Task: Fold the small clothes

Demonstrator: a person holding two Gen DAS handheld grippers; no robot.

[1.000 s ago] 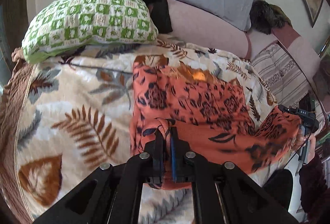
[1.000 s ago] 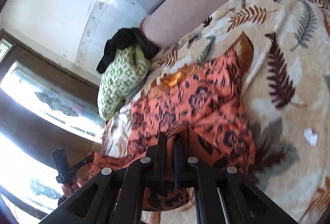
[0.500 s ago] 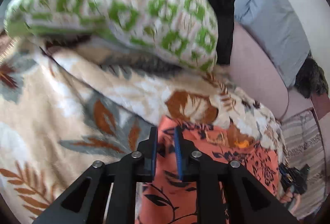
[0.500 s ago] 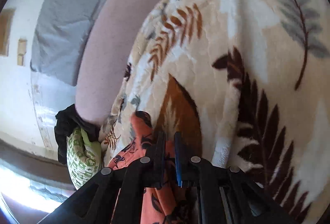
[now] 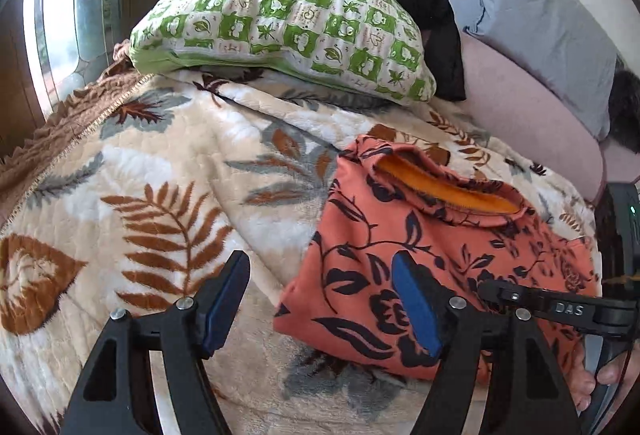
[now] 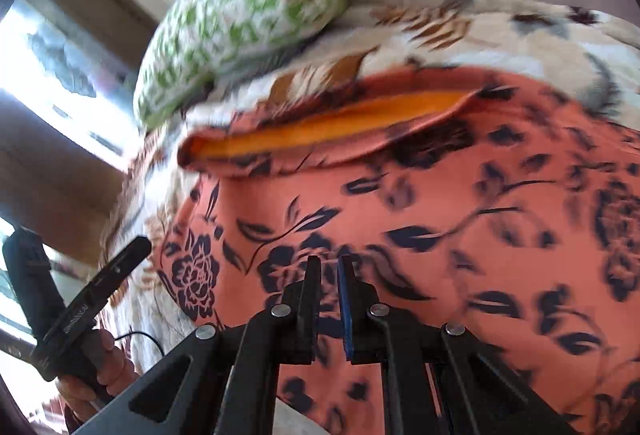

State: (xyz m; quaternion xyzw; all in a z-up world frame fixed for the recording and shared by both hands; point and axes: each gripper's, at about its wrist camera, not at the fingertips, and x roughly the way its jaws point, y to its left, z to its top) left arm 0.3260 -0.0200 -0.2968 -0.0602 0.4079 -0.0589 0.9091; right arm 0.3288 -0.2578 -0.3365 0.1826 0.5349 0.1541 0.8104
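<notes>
Orange-red fabric with dark flowers, the small garment (image 5: pixel 436 259) lies folded on the leaf-patterned blanket (image 5: pixel 160 203), its orange lining showing at the far opening. The left gripper (image 5: pixel 320 299) hangs over the garment's left edge with fingers spread wide, gripping nothing. The right gripper (image 6: pixel 329 299) (its view blurred) has fingers nearly together above the cloth; whether they pinch it cannot be told. A green checked pillow (image 5: pixel 288 31) lies beyond.

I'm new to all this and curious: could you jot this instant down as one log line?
left gripper: open, empty | right gripper: nearly closed, grip unclear | orange floral garment: folded on leaf-print blanket
</notes>
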